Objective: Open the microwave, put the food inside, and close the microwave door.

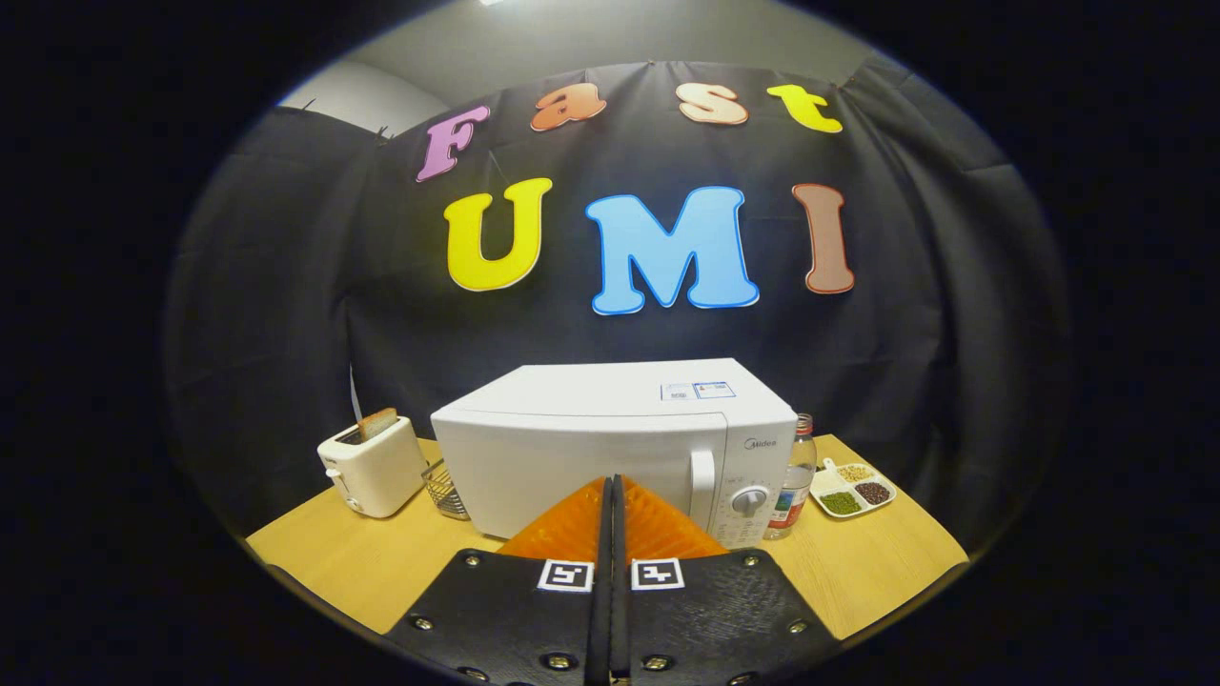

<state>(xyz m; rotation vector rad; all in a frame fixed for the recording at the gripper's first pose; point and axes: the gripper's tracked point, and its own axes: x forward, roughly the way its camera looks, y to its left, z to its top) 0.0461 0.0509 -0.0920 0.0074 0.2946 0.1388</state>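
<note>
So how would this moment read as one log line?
gripper: shut, empty | white box-shaped microwave: door closed, ahead of fingers | step: opening not begun

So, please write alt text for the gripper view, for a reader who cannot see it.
A closed white microwave stands on a wooden table, beyond the shut, empty claw. A toaster and wire basket stand on one side, a bottle and a divided dish on the other.

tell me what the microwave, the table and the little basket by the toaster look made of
Microwave: white, smooth, likely painted metal with a plastic handle; soft sheen.
Table: light wood or laminate; faint grain.
Basket: thin metal wire, seen as open mesh.
The gripper sits shut ahead of the microwave.
</note>
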